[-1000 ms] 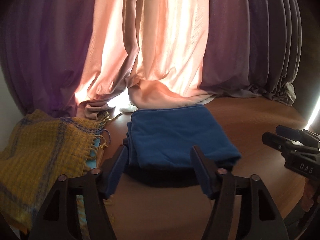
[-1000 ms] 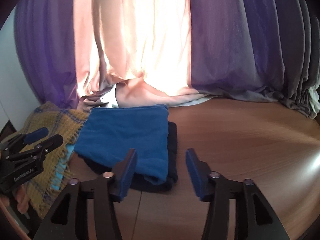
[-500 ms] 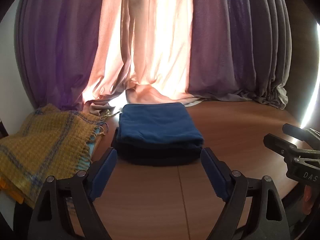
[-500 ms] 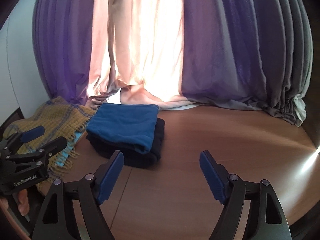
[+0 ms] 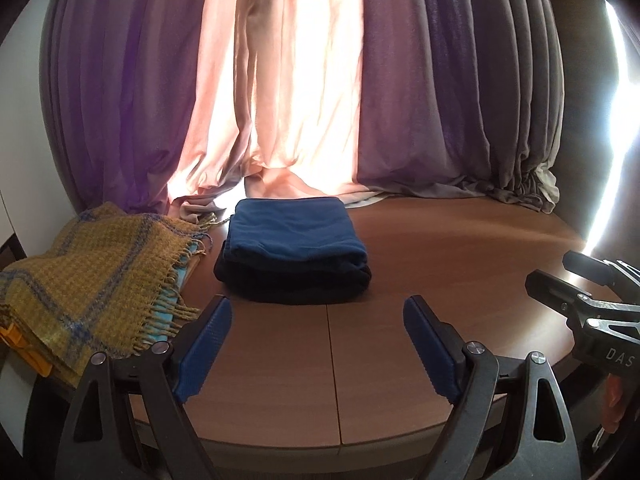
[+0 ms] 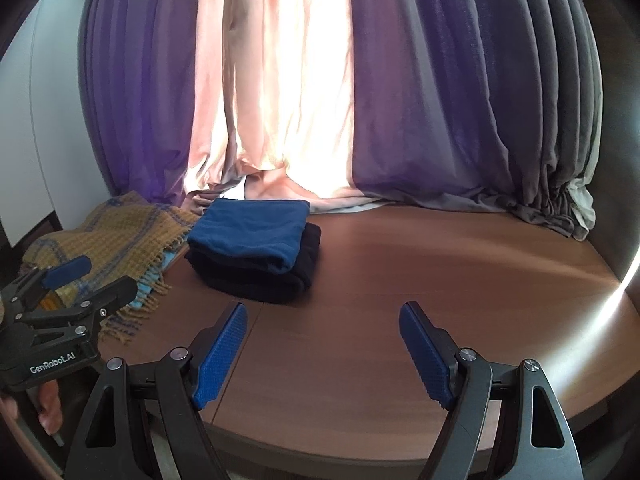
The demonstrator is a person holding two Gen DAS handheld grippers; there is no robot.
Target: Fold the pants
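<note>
Folded blue pants lie on top of a folded black garment on the round wooden table, toward the back left. They also show in the right wrist view. My left gripper is open and empty, held back from the stack over the table's front part. My right gripper is open and empty, to the right of the stack and well short of it. Each gripper shows at the edge of the other's view: the right gripper, the left gripper.
A yellow and blue fringed blanket lies at the table's left edge beside the stack. Purple and pink curtains hang behind the table and pool on its back edge. The table's front rim curves just below the grippers.
Both grippers have pulled back from the folded stack toward the table's front and opened wider. The stack has stayed in place.
</note>
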